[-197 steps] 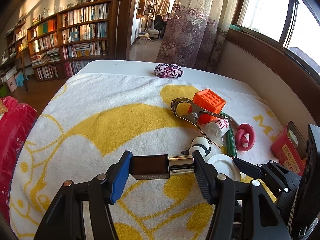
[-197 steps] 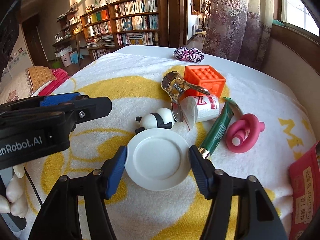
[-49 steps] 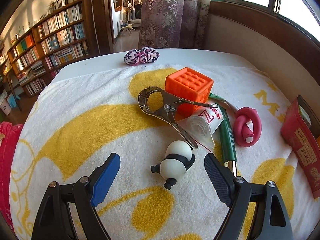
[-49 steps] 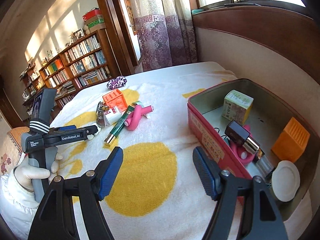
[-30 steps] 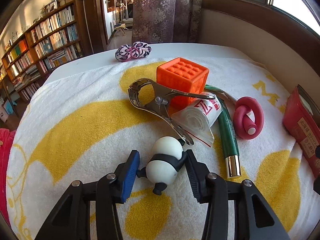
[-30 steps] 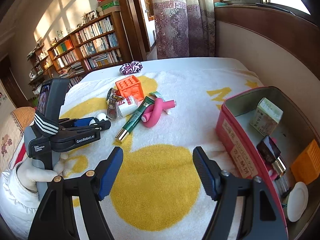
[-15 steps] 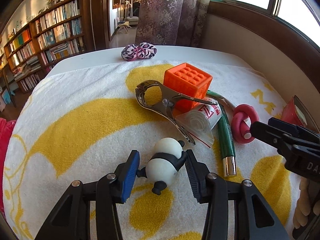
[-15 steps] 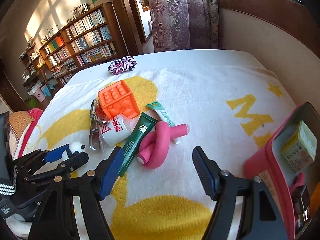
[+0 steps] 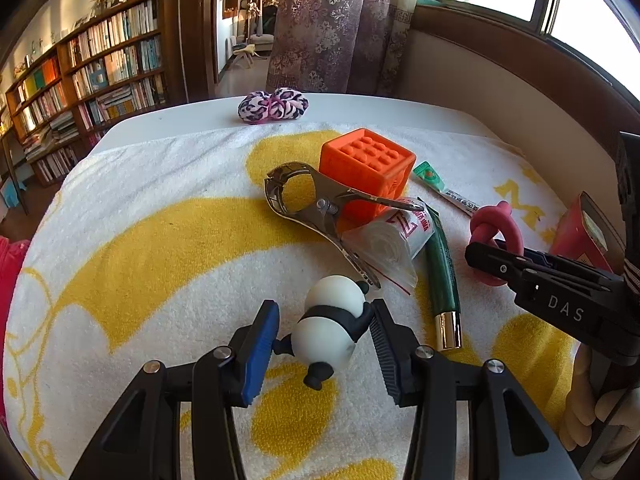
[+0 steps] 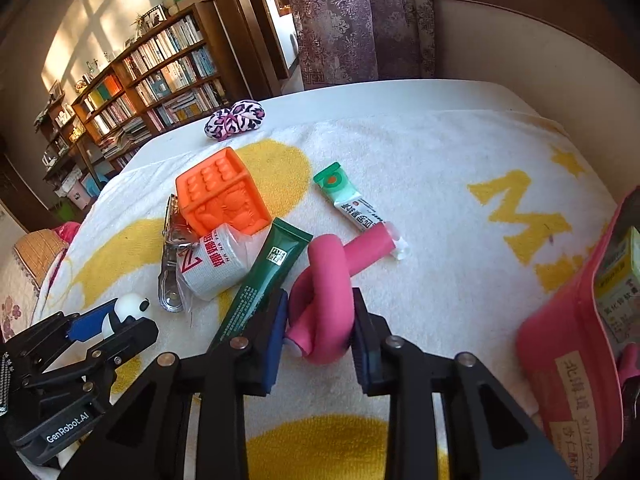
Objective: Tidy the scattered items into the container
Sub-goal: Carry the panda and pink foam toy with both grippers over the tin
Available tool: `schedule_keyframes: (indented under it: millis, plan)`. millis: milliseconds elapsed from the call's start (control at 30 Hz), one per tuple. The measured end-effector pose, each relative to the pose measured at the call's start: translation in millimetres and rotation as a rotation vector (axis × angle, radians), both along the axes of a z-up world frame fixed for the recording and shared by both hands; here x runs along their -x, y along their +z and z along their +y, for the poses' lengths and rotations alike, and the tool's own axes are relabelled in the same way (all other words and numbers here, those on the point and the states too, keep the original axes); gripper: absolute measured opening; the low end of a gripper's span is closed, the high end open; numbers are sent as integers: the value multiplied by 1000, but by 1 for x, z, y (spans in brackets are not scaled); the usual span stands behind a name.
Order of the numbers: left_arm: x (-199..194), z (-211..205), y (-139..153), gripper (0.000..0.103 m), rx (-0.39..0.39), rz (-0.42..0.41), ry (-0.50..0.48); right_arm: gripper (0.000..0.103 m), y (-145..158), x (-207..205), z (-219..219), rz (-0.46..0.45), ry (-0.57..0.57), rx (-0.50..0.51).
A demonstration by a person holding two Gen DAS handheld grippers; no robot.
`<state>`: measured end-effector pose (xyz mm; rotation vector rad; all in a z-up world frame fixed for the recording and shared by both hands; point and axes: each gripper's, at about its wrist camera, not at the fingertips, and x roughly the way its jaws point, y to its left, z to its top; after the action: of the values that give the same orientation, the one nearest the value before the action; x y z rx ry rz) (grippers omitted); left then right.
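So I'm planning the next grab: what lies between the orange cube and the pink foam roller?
The green tube and, farther back, the white-green sachet lie between orange cube and pink foam roller, per the right wrist view.

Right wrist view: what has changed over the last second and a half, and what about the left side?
The right hand-held gripper left the red tin, crossed to the pile and closed around the pink twisted roller. The left hand-held gripper closed on the panda figurine. The orange cube, metal clip and green tube kept their places.

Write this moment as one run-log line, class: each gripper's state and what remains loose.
left gripper: shut on panda toy | right gripper: shut on pink foam roller | loose: orange cube, green tube | container: right
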<state>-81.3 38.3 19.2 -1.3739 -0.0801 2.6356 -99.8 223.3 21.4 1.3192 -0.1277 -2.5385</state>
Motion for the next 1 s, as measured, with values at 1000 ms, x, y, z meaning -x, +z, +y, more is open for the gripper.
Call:
schedule_keyframes:
  millis: [1000]
  plan:
    - [-27,38,30,48,18,68,-69,33,72,-114,111,221,-232,54]
